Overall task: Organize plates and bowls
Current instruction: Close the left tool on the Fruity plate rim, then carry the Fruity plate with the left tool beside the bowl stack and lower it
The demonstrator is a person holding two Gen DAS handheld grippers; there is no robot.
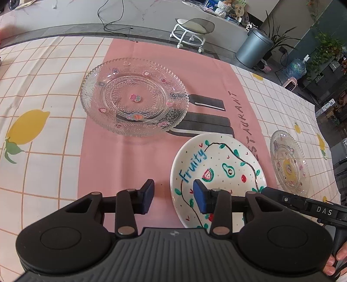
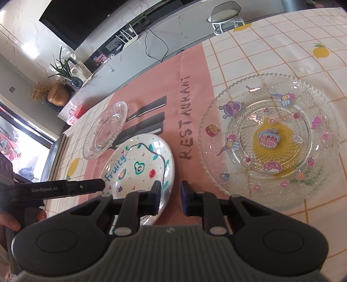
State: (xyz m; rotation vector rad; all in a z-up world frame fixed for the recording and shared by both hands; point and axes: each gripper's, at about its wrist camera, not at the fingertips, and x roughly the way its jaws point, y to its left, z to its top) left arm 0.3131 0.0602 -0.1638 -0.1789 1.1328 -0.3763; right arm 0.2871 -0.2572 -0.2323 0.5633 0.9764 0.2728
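Note:
A white "Fruity" plate [image 1: 219, 171] with painted fruit lies on the pink runner; it also shows in the right wrist view [image 2: 141, 167]. My left gripper [image 1: 173, 197] is open, its jaws straddling the plate's near left rim. My right gripper [image 2: 171, 198] is open, its jaws straddling the plate's near right rim. A large clear glass plate [image 1: 134, 97] with stickers lies beyond on the left, also in the right wrist view [image 2: 106, 128]. A second clear glass plate [image 2: 269, 138] with cartoon stickers lies to the right, also in the left wrist view [image 1: 289, 160].
The table has a lemon-print grid cloth [image 1: 43, 108] and a pink "RESTAURANT" runner [image 2: 186, 86]. Beyond the far edge stand a white stool [image 1: 193, 30] and a grey bin [image 1: 253, 47]. A TV [image 2: 97, 19] hangs on the wall.

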